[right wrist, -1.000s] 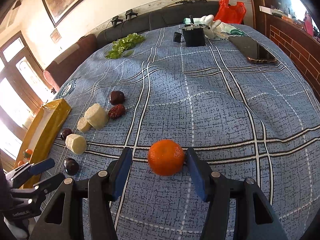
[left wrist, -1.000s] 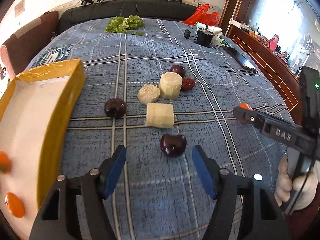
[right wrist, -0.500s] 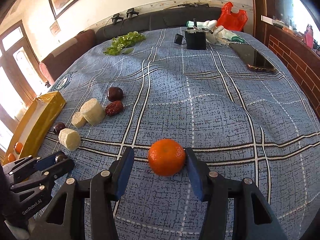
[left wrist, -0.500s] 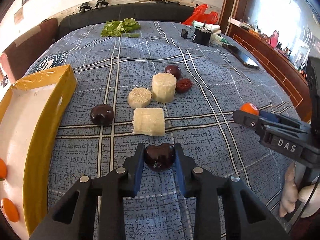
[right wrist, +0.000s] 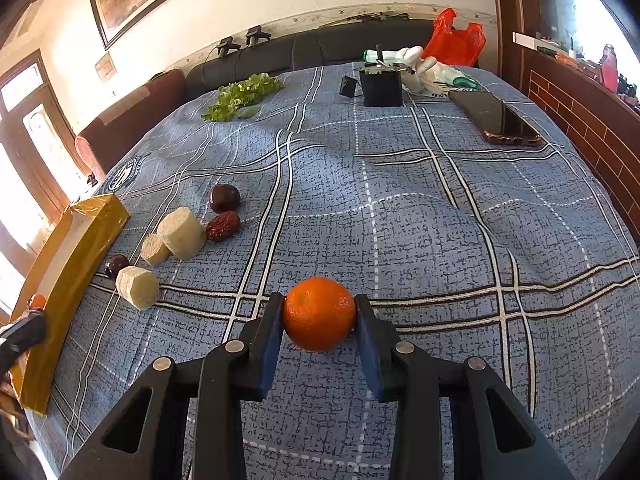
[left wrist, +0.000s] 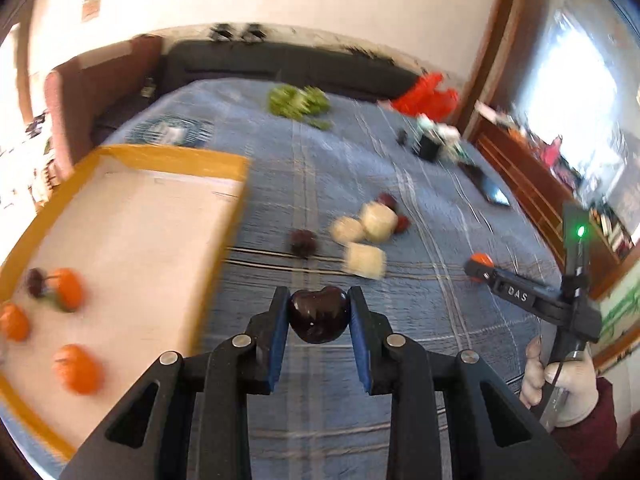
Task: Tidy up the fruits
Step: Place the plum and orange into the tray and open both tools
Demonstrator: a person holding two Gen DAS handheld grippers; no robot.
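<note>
My left gripper (left wrist: 319,312) is shut on a dark cherry (left wrist: 318,314) and holds it above the blue plaid cloth, right of the yellow-rimmed tray (left wrist: 120,240). The tray holds three oranges (left wrist: 76,368) and a dark cherry (left wrist: 35,282). My right gripper (right wrist: 320,320) is shut on an orange (right wrist: 319,313) resting on the cloth. On the cloth lie three pale sugarcane chunks (right wrist: 182,233), two more dark cherries (right wrist: 225,198), and a red date (right wrist: 223,226). The left wrist view is motion-blurred.
Green leaves (right wrist: 244,94), a black box (right wrist: 381,88), white gloves, a red bag (right wrist: 456,38) and a phone (right wrist: 498,118) lie at the cloth's far side. A wooden ledge (right wrist: 580,92) runs along the right. The tray's side (right wrist: 68,276) shows at the left.
My left gripper closed on the cherry, lifted it and swung left toward the tray. My right gripper closed onto the orange.
</note>
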